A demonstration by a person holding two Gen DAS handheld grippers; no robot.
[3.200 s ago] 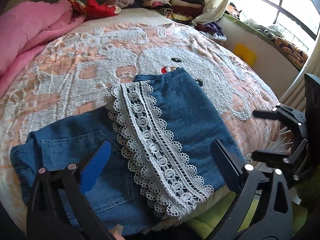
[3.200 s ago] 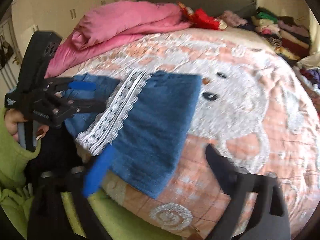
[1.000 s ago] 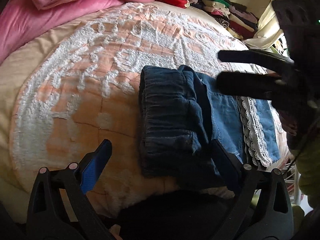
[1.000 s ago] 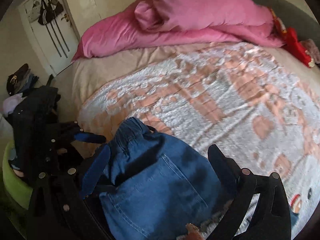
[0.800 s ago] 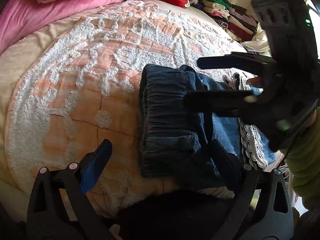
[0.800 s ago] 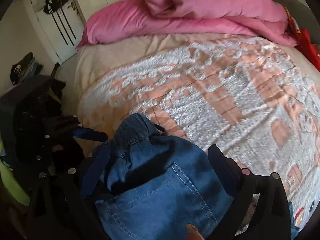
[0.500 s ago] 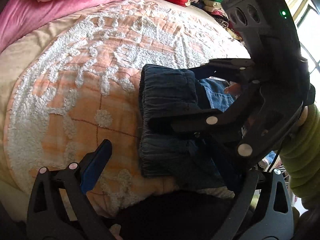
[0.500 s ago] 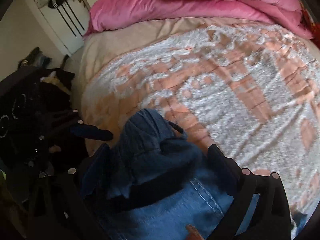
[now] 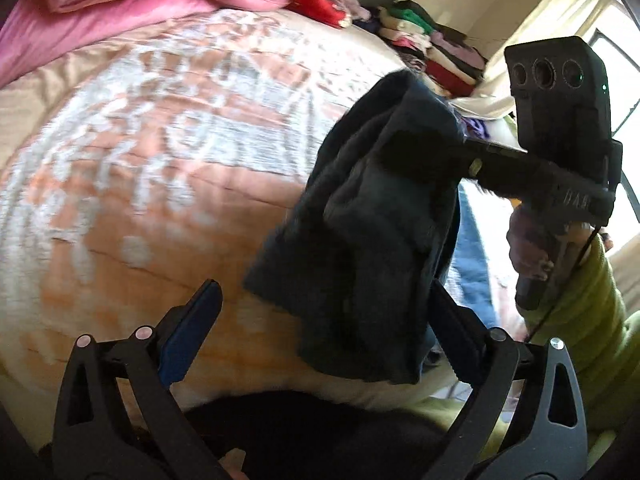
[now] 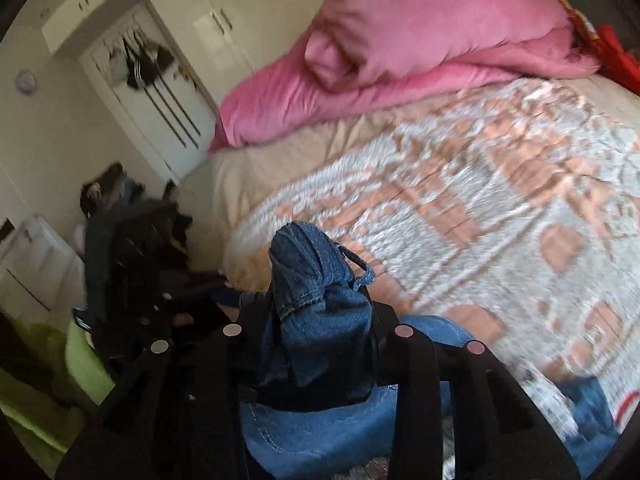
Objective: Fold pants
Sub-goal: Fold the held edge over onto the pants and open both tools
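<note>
The blue denim pants (image 10: 320,300) lie folded at the near edge of the bed. My right gripper (image 10: 316,344) is shut on the bunched waistband end and holds it lifted above the bed. In the left wrist view the lifted waistband end of the pants (image 9: 372,232) hangs dark from the right gripper (image 9: 448,148), which reaches in from the right. My left gripper (image 9: 320,328) is open and empty, just in front of the hanging cloth, its blue-padded fingers (image 9: 192,328) on either side.
The bed has an orange and white textured bedspread (image 9: 140,160). A pink duvet (image 10: 420,40) is heaped at the head. Folded clothes (image 9: 424,40) are stacked at the far right. A white wardrobe door (image 10: 152,92) stands beyond the bed's left side.
My right gripper came in over the waistband end, shut on it and lifted it off the bed. My left gripper stayed open and low.
</note>
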